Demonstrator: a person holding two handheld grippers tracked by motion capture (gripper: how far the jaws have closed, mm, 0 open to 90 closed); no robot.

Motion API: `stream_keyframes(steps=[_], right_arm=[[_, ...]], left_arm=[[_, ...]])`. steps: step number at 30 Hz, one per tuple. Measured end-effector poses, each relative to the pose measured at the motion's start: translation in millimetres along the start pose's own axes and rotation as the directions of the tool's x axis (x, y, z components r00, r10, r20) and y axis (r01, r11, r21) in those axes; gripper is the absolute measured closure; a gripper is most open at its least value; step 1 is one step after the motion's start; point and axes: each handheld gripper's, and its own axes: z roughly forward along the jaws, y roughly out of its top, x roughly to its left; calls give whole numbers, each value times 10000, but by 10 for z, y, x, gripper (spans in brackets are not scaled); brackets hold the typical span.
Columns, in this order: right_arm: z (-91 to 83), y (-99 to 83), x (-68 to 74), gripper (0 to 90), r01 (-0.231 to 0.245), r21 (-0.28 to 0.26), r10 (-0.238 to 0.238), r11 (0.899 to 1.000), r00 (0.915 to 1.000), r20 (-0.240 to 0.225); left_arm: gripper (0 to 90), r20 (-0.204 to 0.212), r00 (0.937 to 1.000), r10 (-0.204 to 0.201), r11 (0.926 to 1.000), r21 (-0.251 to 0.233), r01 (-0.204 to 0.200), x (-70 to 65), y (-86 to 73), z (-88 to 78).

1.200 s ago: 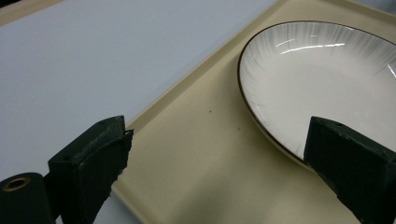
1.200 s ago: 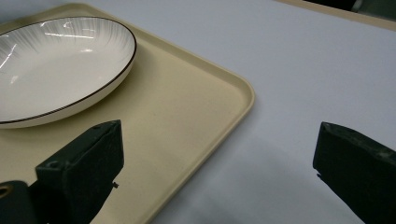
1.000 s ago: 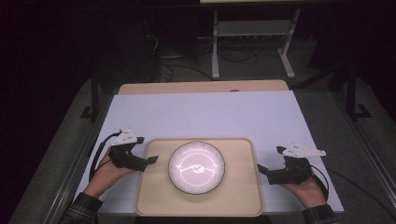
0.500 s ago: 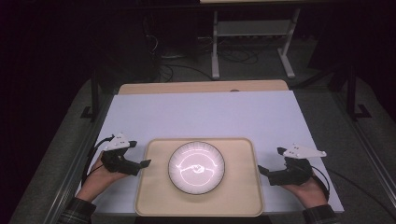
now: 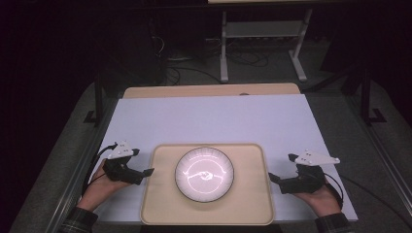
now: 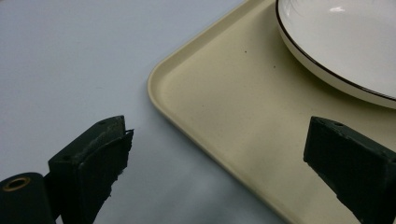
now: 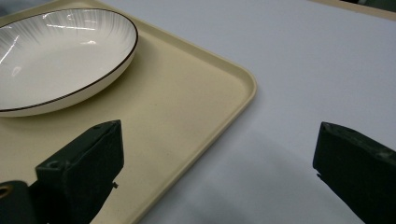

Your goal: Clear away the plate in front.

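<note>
Here is the plate (image 5: 204, 174), white with a thin dark rim, sitting dead centre on the beige tray (image 5: 160, 204) at the near edge of the bench (image 5: 209, 119). In the high view glare washes out the plate's surface, so its pattern is hard to read there; the right gripper view shows fine radiating lines on it, with its left part cut off by the frame. The left gripper view catches just a slice of the plate at 1 o'clock, the rest running out of frame.

Out at 9 o'clock of the tray, the left claw (image 5: 149, 172) hovers right at the tray's left rim, released and wide apart. Its own camera shows one jaw over the pale bench cover, the other over the tray, the rounded tray corner between them.

At 3 o'clock, the right claw (image 5: 273, 177) sits just beside the tray's right rim, also released, spread wide. One jaw over the tray, one over the bench cover, and nothing between them.

Whether either claw actually touches the tray rim, I cannot tell. Both hands are cut off at the bottom edge, plaid sleeves barely peeking in.
</note>
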Motion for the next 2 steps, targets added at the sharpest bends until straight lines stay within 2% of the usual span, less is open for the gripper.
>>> stream_keyframes(steps=[2], right_arm=[[11, -25, -35, 10, -142, 10, 142, 9999, 9999, -16]], left_arm=[[62, -54, 10000, -68, 9999, 143, 69, 25, -23, 15]])
